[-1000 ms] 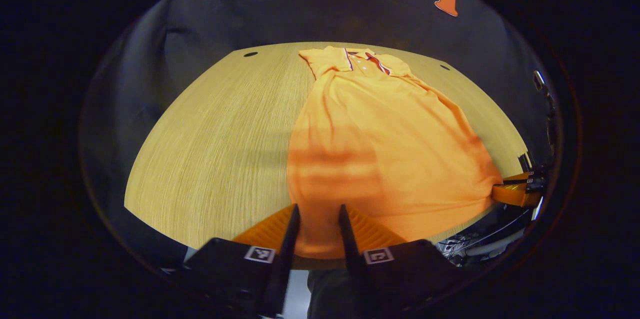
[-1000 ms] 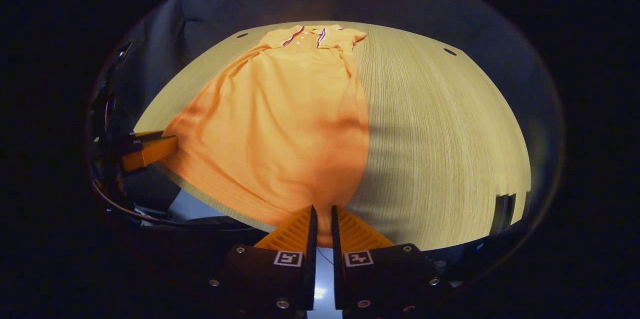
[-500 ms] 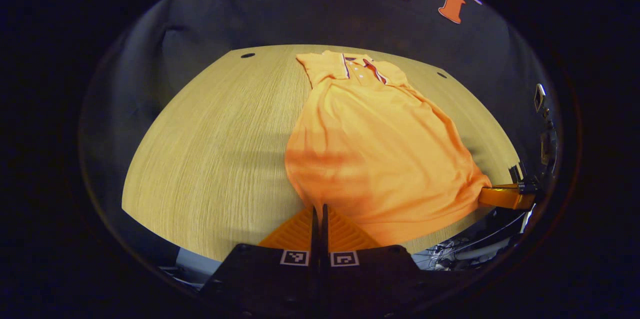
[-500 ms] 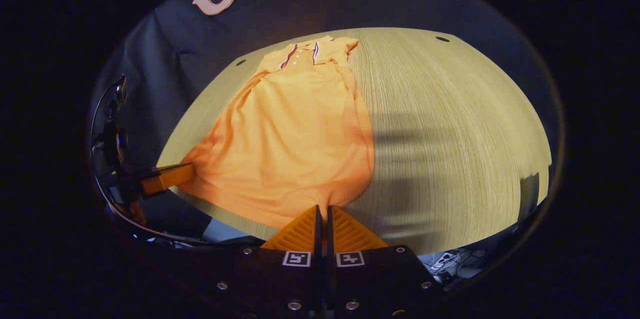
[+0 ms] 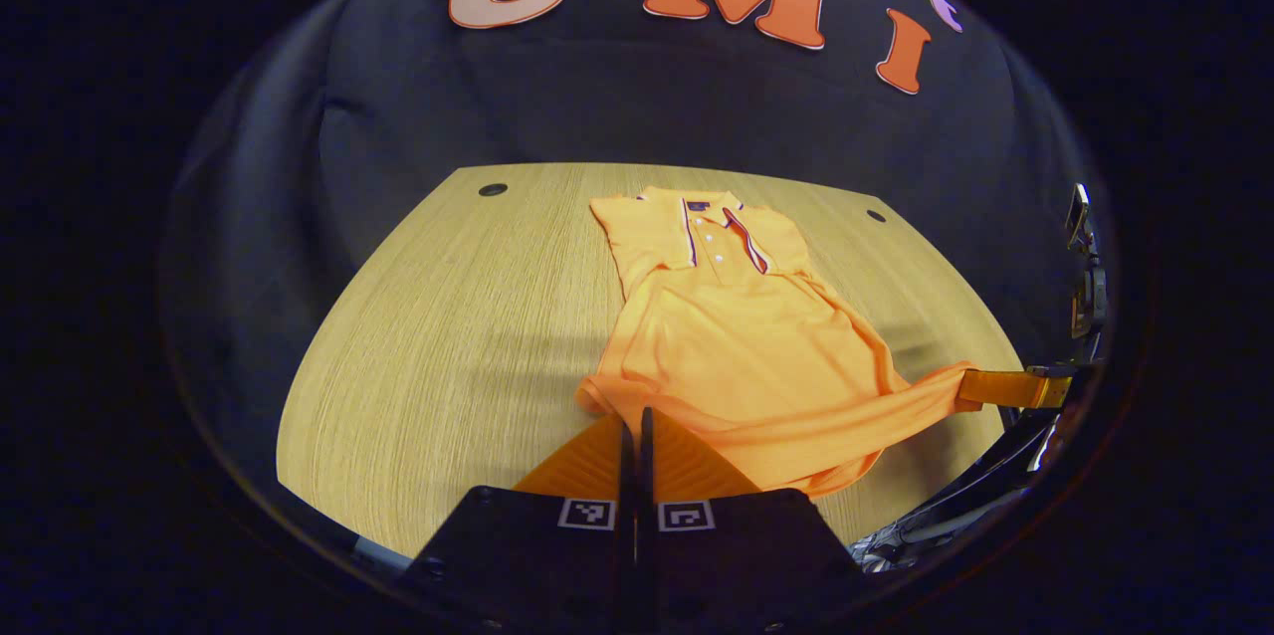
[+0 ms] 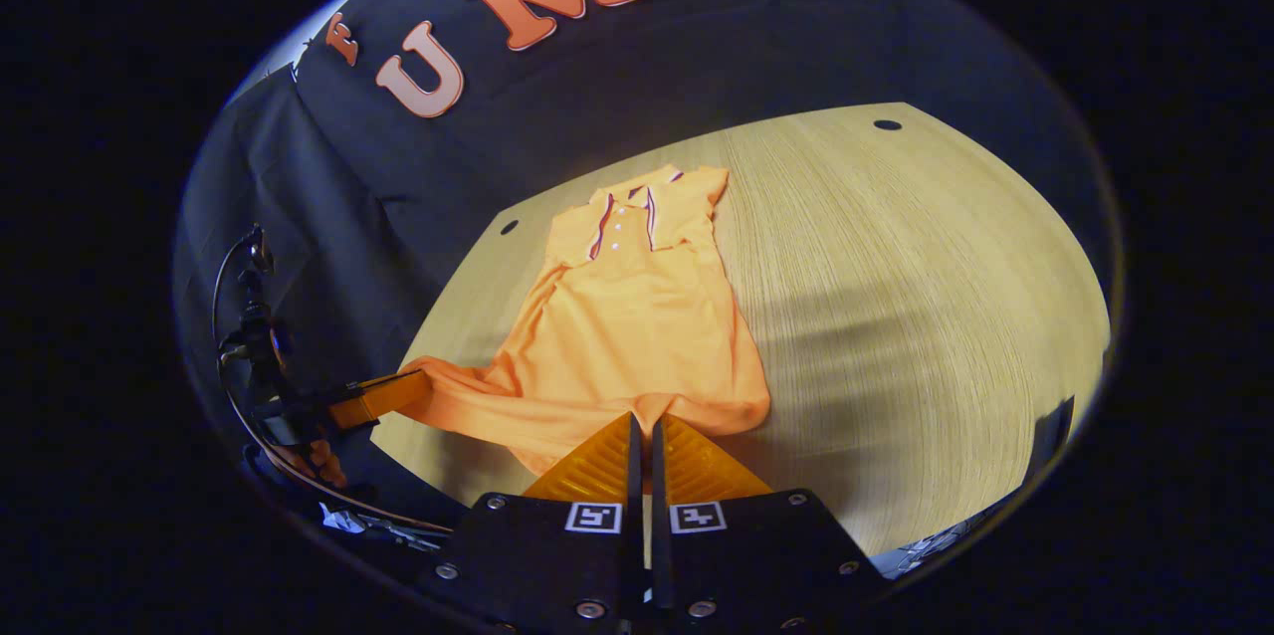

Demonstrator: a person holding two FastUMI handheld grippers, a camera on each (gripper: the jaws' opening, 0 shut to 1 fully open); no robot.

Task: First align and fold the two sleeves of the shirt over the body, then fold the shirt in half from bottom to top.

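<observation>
Nearest in the left gripper view, the left hand-held gripper (image 5: 634, 421) is clenched on the shirt's (image 5: 737, 336) bottom hem at its left corner, the two fingers pressed together with the cloth caught between them. In the right gripper view the right hand-held gripper (image 6: 643, 426) is likewise clenched on the hem, near its right corner, fingers together on the fabric.

Each view shows the other hand-held gripper off to the side. The left gripper view shows the right one at its right edge, reaching in from beyond the tabletop (image 5: 448, 336) with the hem corner drawn out to its tip in a long, taut point. The right gripper view shows the left one at its left edge, the hem pulled toward it in the same way, with dark hardware and cables behind it.

Between the two grips the hem is lifted off the wood and sags in a band, bunched into folds. Beyond it the shirt's body lies flat on the tabletop, narrow, with the sleeves already folded in over it. Farthest off is the collar with its striped placket and small buttons, close to the tabletop's far edge. Two dark holes sit in the far corners of the wood, and the booth's black cloth wall rises behind.

No containers are in the scene.
</observation>
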